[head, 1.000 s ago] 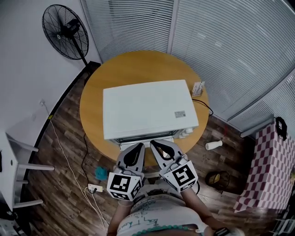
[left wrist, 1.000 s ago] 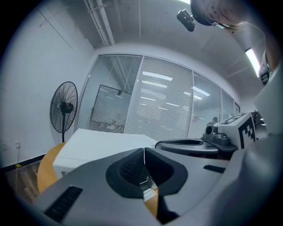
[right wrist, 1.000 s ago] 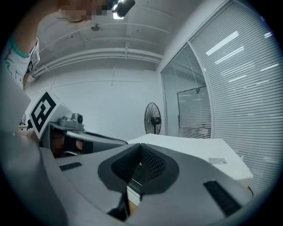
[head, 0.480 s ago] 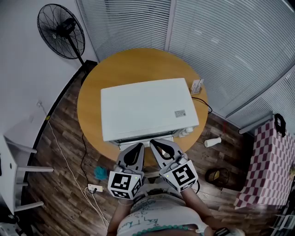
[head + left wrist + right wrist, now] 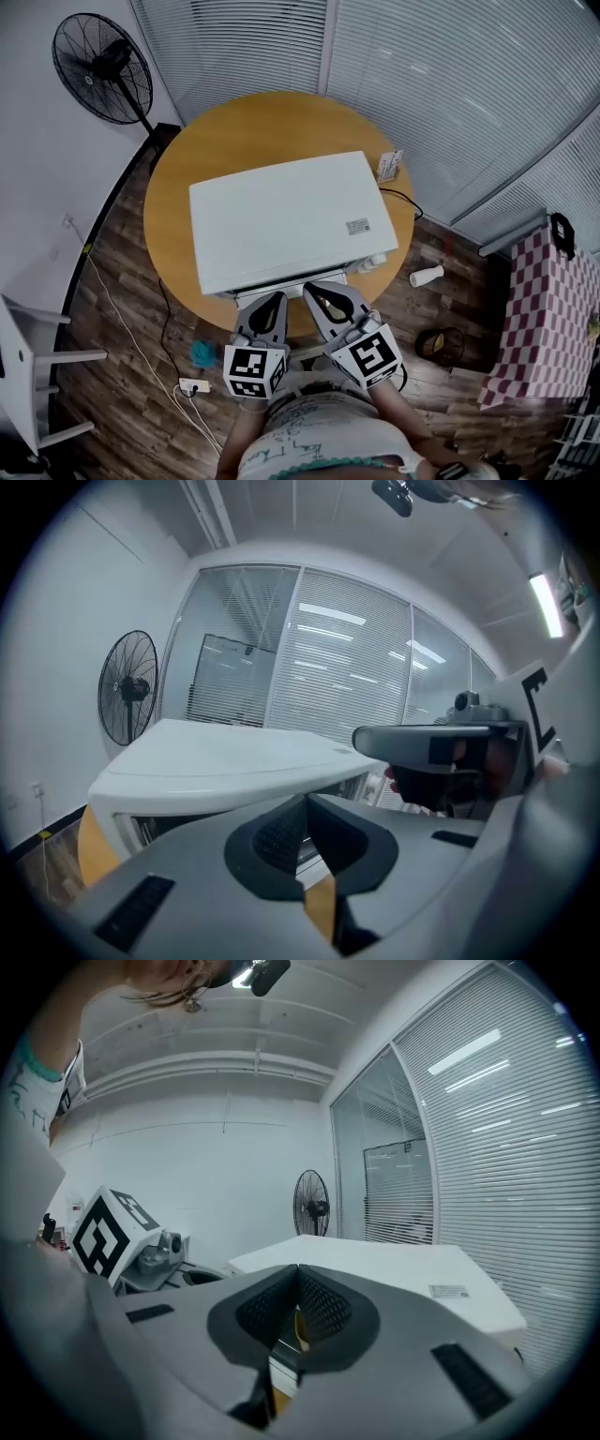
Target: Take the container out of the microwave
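Note:
A white microwave [image 5: 281, 220] stands on a round wooden table [image 5: 187, 159], its front facing me. Its door looks closed and no container shows in any view. My left gripper [image 5: 273, 300] hangs just before the microwave's front edge, jaws shut with nothing between them. Beside it on the right, my right gripper [image 5: 311, 291] is also shut and empty. In the left gripper view the microwave [image 5: 216, 761] fills the middle, with the left gripper [image 5: 305, 801] low before its front. In the right gripper view the microwave [image 5: 394, 1274] lies beyond the right gripper [image 5: 298, 1269].
A black standing fan [image 5: 94, 67] is at the back left. Window blinds [image 5: 450, 84] line the far side. A power strip [image 5: 194, 384] and cables lie on the wood floor, a white cup [image 5: 425, 276] lies at the right, and a checked cloth [image 5: 544, 319] beyond.
The head view has shifted, so the table and microwave sit a little further left and up. My left gripper has sunk slightly. Both stay shut.

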`<state>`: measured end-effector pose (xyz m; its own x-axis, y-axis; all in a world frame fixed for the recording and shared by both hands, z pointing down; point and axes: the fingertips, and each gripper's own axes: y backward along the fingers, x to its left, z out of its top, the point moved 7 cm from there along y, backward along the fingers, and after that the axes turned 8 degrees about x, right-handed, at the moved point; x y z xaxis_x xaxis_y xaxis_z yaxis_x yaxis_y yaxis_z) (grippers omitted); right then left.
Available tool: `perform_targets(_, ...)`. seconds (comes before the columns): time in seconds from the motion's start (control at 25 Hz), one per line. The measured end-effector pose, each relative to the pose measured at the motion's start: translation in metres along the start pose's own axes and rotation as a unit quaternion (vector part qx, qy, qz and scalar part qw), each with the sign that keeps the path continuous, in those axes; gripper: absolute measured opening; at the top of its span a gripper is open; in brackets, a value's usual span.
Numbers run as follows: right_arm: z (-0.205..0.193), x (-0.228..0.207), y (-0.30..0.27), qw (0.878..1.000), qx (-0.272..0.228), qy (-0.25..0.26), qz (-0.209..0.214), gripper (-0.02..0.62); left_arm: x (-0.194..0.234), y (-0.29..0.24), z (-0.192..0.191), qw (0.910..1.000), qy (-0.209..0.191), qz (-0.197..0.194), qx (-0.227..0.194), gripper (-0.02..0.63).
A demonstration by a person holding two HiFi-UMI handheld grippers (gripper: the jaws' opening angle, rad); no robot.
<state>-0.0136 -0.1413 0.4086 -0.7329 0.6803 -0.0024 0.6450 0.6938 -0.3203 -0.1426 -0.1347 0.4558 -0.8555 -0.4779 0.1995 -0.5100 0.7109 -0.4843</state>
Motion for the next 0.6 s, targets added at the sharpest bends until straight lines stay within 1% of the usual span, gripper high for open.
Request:
perform_targets(0.24, 0.003, -0.003, 0.002, 1.0, 0.021, -0.009, -0.019, -0.008, 0.012, -0.016, -0.016, 0.9995, -0.007, -0.005, 0.032, 0.015)
perform_targets(0.6, -0.002, -0.006, 0.004, 0.998, 0.03, -0.027, -0.051, -0.008, 0.025, -0.041, -0.032, 0.9971, -0.026, -0.019, 0.069, 0.015)
